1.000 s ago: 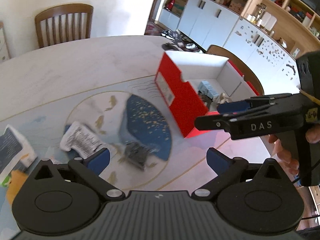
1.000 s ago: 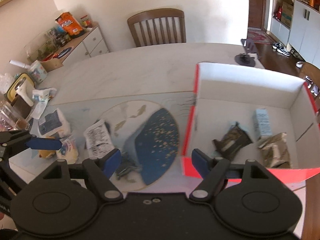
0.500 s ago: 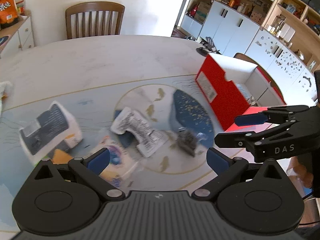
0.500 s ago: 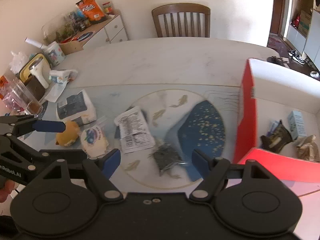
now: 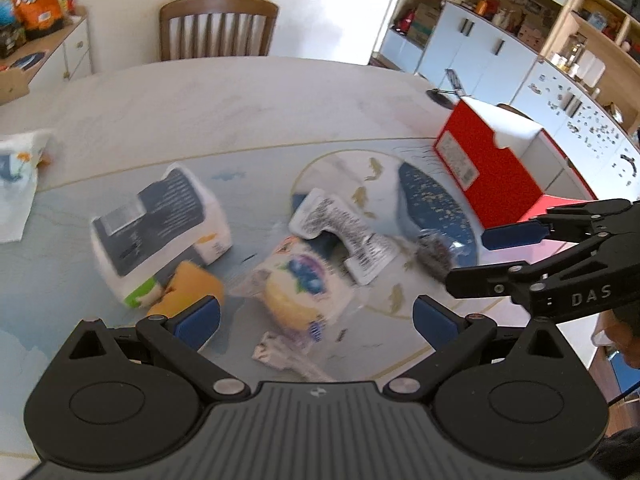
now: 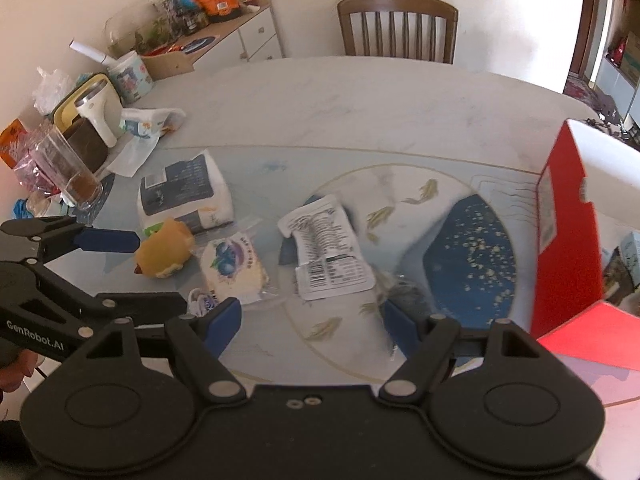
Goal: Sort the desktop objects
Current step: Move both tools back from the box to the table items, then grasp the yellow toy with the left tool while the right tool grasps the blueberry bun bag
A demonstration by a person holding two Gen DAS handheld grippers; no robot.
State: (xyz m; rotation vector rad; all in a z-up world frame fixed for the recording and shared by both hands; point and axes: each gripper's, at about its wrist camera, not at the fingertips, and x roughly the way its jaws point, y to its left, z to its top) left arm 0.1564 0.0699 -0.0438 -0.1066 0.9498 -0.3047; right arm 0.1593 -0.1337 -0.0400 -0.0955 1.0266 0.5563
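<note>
My left gripper is open and hangs just above a clear packet with a blueberry bun; nothing is pressed between its pads. A yellow soft toy lies by its left finger, beside a white tissue pack. My right gripper is open too, with nothing in it, over the placemat near a white barcode sachet and a dark crumpled wrapper. The red box stands open at the right, with a few items inside. Each gripper shows in the other's view: the right gripper, the left gripper.
A glass cup, a yellow-lidded container and a crumpled napkin crowd the table's left edge. A wooden chair stands at the far side, a sideboard beyond. The far half of the table is bare marble.
Both grippers have swung left, away from the red box and toward the loose items, and sunk a little. The box has slid to the right edge of both views. Both stay open.
</note>
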